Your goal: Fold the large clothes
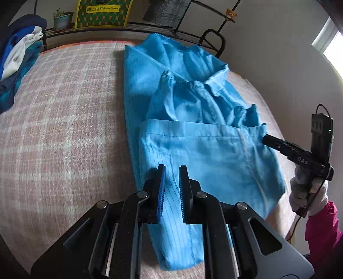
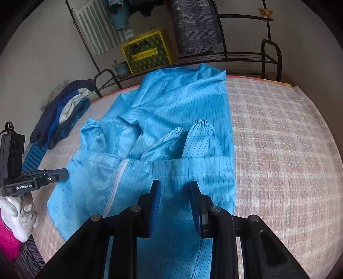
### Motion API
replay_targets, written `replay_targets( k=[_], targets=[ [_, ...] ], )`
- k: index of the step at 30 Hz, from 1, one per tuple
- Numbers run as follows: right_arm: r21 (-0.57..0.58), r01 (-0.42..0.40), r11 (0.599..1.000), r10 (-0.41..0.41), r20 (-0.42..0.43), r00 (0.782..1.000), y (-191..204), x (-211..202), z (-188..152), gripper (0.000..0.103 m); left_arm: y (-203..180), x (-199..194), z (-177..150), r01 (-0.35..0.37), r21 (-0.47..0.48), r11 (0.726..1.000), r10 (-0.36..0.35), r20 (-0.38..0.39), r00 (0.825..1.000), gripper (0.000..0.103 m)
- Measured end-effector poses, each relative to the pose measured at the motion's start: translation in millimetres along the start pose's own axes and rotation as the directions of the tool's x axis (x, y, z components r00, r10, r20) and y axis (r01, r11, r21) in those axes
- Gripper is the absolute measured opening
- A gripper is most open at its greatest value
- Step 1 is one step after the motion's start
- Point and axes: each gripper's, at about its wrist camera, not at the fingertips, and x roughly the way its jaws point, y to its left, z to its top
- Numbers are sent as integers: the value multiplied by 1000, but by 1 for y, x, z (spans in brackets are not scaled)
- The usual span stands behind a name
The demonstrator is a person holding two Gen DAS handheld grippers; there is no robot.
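A pile of folded clothes (image 1: 19, 58) in navy, blue and white sits at about ten o'clock in the left wrist view, on the far left edge of the bed (image 1: 64, 120), whose cover is a pink and white check. Behind it, on a dark metal rack (image 1: 150, 26), stand a small potted plant (image 1: 61, 19) and a yellow and green box (image 1: 103, 12); a little teddy bear (image 1: 230, 14) perches at one o'clock.

The blue striped garment (image 1: 193, 133) lies across the middle of the bed, running from twelve o'clock down to six. Its lower part is folded up over the body, with a white zip line showing, and two gathered cuffs lie bunched above the fold edge.

The left gripper (image 1: 172, 169) hangs over the near end of the garment at six o'clock. Its jaws are nearly closed, with only a narrow slit between the blue pads, and nothing is caught between them; the cloth lies flat below.

At three o'clock in that view, the right gripper (image 1: 267, 138) reaches the garment's right edge, carried by a hand in a white glove (image 1: 300, 191) with a magenta sleeve (image 1: 321, 223).

In the right wrist view, the right gripper (image 2: 175, 188) stands over the folded hem at six o'clock, jaws parted with a clear gap and no cloth in them. The left gripper (image 2: 64, 172) shows at nine o'clock, its tip at the garment's left edge.
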Motion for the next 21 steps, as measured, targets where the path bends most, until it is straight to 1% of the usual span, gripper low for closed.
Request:
replay_targets(
  k=[2,3,5,7,9,10,12,13,14,16,18,19,20,21],
  targets=[
    [19,3,1000,-2,-22,1000,-4,16,3,29,12,20,2,-9,-32,999,8,-36,999,9],
    [26,11,1000,-10,-51,999,-4,25,2,29,15,25,1,4,-37,999,-5,-25,1000,9],
    [12,25,1000,-25,-46,999,-3,31,1,30,17,24,2,16,-29,999,-16,-28,999,9],
    [3,30,1000,-30,-72,997,0,30,3,30,16,20,4,11,-4,1000,-12,-52,999,9],
    [12,1,1000,0,-86,996,-1,24,6,31,14,11,14,-1,42,999,4,-57,998,9],
    [20,-22,1000,24,-81,996,-3,18,7,31,14,2,21,-2,60,998,5,-46,999,9],
    [25,-51,998,53,-54,997,-5,3,14,33,17,-10,42,10,68,998,-8,-23,1000,12],
    [21,-63,998,64,-39,997,-6,-5,19,37,22,-16,53,17,61,998,-16,-11,1000,21],
    [16,-72,997,72,-25,997,-7,-13,25,43,25,-22,66,19,55,998,-19,7,1000,32],
    [6,-86,996,86,1,996,-10,-28,40,49,32,-30,94,8,43,999,-10,54,999,38],
    [-1,-90,996,90,32,995,-14,-40,59,49,39,-32,123,23,41,999,-26,75,997,39],
    [-7,-86,996,86,47,995,-18,-44,70,52,43,-31,138,35,36,999,-37,78,996,41],
    [-13,-75,997,75,63,995,-21,-47,82,57,47,-28,154,48,25,999,-50,83,995,48],
    [-14,-66,998,67,76,995,-25,-47,93,59,52,-24,169,60,12,998,-61,86,994,54]
  ],
)
